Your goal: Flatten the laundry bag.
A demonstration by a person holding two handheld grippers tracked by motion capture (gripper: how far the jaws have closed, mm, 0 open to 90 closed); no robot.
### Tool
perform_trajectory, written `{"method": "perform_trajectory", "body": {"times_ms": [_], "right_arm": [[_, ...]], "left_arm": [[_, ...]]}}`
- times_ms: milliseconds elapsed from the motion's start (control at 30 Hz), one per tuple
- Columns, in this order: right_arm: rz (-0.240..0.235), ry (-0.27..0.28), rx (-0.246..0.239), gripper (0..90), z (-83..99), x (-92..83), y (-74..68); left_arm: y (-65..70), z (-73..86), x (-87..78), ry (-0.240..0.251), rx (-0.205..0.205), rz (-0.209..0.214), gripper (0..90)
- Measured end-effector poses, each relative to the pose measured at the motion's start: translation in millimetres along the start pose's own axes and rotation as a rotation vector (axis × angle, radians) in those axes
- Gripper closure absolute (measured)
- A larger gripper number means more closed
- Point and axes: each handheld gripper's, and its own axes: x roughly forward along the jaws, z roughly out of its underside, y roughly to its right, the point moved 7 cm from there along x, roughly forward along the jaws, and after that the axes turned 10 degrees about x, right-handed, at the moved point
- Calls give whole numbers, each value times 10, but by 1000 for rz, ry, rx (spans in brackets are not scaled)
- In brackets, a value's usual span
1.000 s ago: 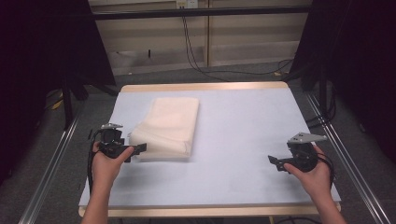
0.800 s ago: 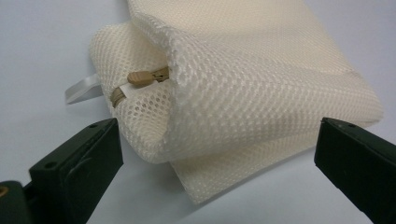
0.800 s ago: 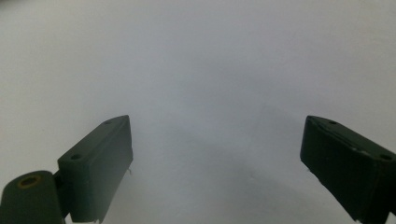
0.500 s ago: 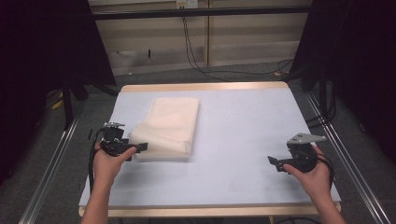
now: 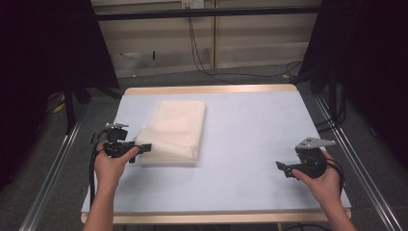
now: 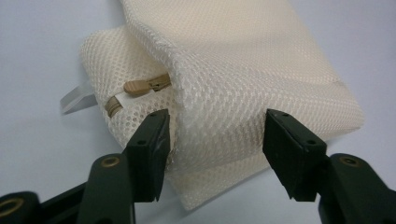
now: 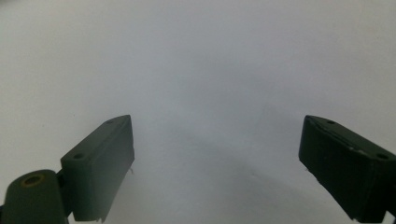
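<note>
The table (image 5: 250,144) lay pale under my view, the folded cream mesh bag (image 5: 175,132) on its left half. My left forearm reached in from the near edge, level; my left gripper (image 5: 144,147) had just been closing, jaws straddling the bag's near corner, not yet pinching. My right gripper (image 5: 281,167) hovered well apart, jaws spread over bare table.

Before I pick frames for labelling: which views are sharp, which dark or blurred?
High view: table evenly lit, surroundings nearly black. Left gripper view: mesh bag crisp at the weave, softer towards its far end. Right gripper view: right gripper slightly soft, with a faint shadow between its jaws.
</note>
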Motion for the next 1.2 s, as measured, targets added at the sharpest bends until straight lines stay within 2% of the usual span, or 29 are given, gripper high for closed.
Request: {"method": "perform_trajectory", "body": {"times_ms": [33,100,167,200,233,300,400,500,567,633,700,733,833,867,933,1033,1200], "right_arm": [[0,-1,-5,98,0,0,1],[3,0,-6,98,0,1,4],[2,-1,-9,99,2,2,7],[1,-2,-11,99,2,3,7],[0,-4,-10,99,4,3,5],[2,-3,-14,100,3,3,11],[0,-7,-8,101,6,6,2],[-1,-9,-12,103,8,15,-10],[-3,-10,-11,103,8,14,-16],[-3,-11,-13,103,7,16,-17],[-9,-17,-14,103,13,21,-26],[-7,-19,-11,103,17,26,-34],[-7,-23,-13,103,18,25,-41],[-16,-16,-15,103,10,27,-54],[-20,-19,-13,103,11,26,-62],[-23,-17,-16,103,10,27,-66],[-37,-17,-25,102,7,42,-104]], "left_arm": [[2,-7,-1,3,-4,0,440],[20,-27,-10,8,-3,23,531],[33,-44,-8,11,-1,24,610],[44,-49,-9,7,8,49,651],[51,-64,-7,26,5,51,681],[64,-67,-11,17,-1,68,768],[74,-85,-2,12,0,67,811],[125,-166,6,4,-2,67,834],[156,-232,-11,5,22,58,838],[207,-310,-27,11,27,61,840],[246,-385,-44,9,53,61,843],[285,-422,-46,11,53,74,845],[332,-491,-47,11,66,71,848],[373,-558,-46,8,89,64,850],[439,-629,-32,9,99,81,852],[483,-681,-26,7,112,77,853],[646,-845,-6,25,147,91,853]]}}
